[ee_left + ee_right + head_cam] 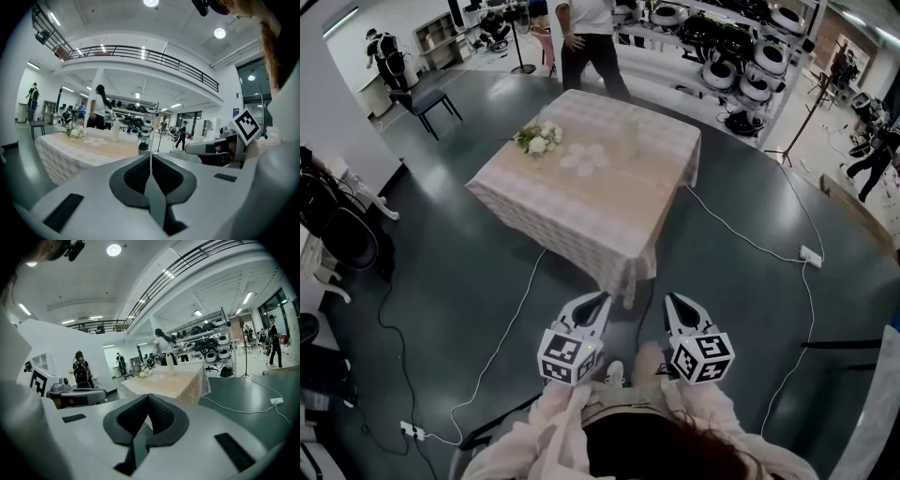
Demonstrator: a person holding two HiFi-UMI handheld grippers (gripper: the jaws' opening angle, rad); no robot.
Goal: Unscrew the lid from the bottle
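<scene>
1. The head view looks from above the person, forward and steeply down. The table (628,202) stands well ahead, and the left gripper (602,298) and right gripper (672,298) sit at the lower edge.
2. The left gripper view rides low and looks almost level along its jaws, with the table far off at the left.
3. The right gripper view does likewise (table nearer the centre).
4. All three views share the table, and each gripper view catches the other gripper at its side.
</scene>
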